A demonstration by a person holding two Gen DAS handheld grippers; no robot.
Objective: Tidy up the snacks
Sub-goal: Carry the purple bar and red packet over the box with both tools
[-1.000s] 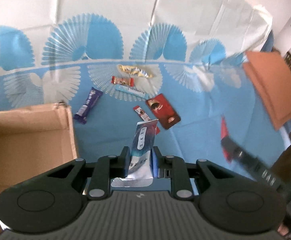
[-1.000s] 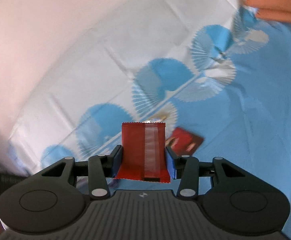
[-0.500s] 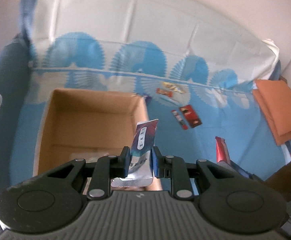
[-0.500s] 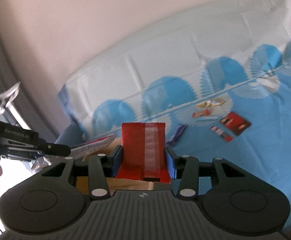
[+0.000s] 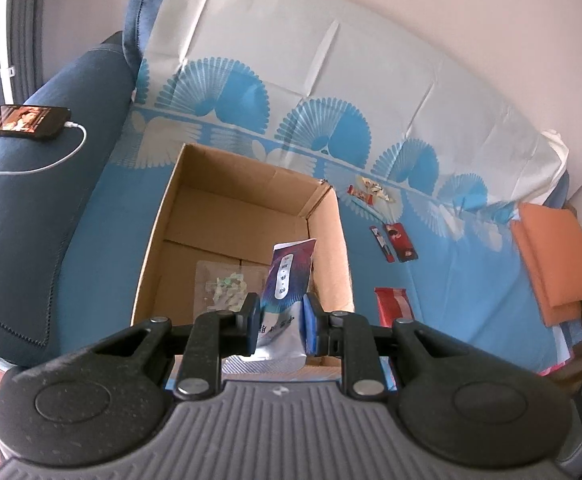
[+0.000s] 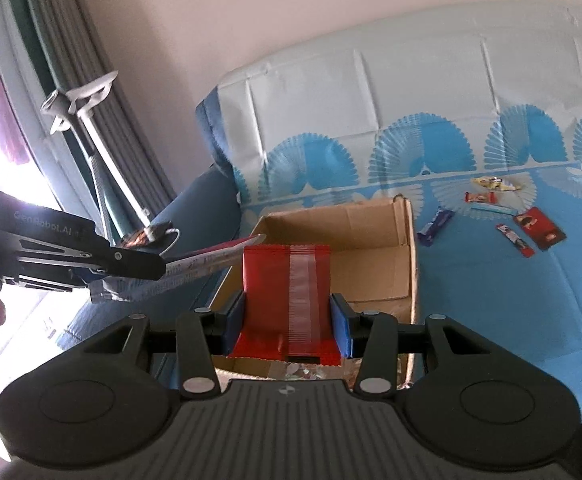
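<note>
Above open cardboard box (image 5: 247, 216), left gripper (image 5: 279, 320) clamped on blue-white sachet (image 5: 287, 276), right gripper (image 6: 287, 320) clamped on red packet (image 6: 287, 280), "GenRobot.AI" legible on left gripper body, remaining snacks (image 6: 531, 228) far right on blue cloth (image 6: 511, 300).

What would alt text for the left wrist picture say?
The left gripper holds a blue and silver snack packet over an open cardboard box on a blue patterned cloth. More snacks lie beyond the box.

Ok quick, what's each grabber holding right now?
Left gripper: closed on a blue and silver snack packet.
Right gripper: closed on a red snack packet.
</note>
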